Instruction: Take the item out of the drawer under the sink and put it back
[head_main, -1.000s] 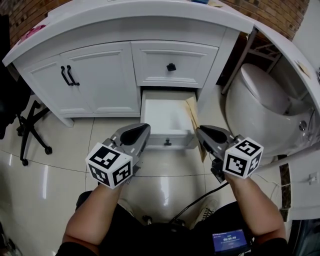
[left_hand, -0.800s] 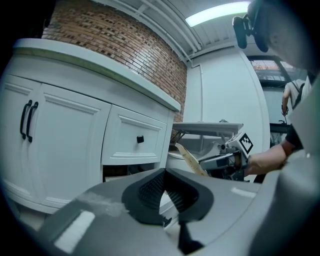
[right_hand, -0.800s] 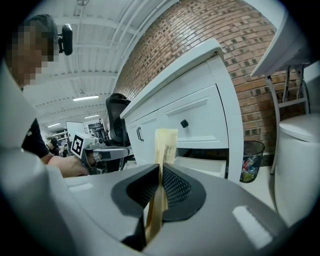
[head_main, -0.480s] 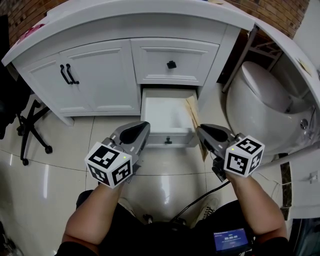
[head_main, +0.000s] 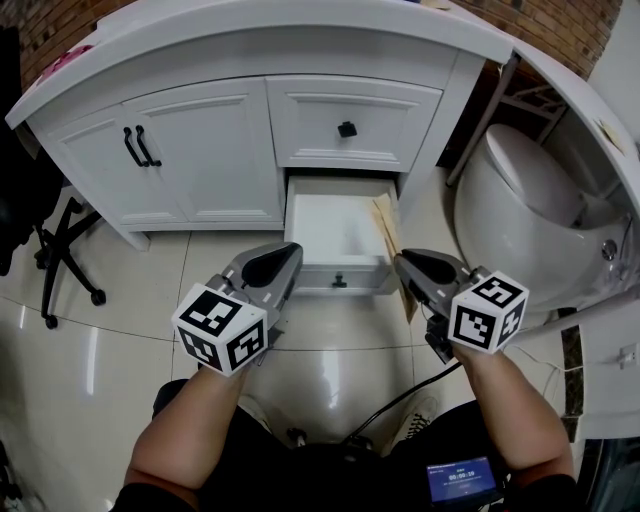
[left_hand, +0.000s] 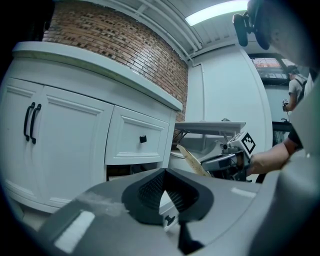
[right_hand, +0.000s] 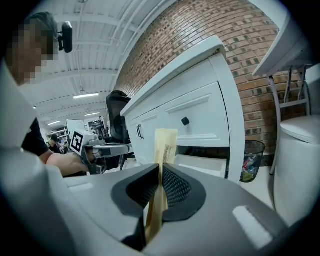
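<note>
The right gripper (right_hand: 159, 186) clamped a brown envelope (right_hand: 165, 145) by the open drawer (head_main: 322, 276). The left gripper (left_hand: 165, 191) was closed and empty. Lowering the envelope in seemed next.

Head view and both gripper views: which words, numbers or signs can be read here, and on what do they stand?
No text reads clearly.
Envelope, held by the right gripper: small dark print, too blurred to read.
Small screen at the bottom of the head view: pale digits, too small to read.
Marker cubes: black and white squares only, no words.
</note>
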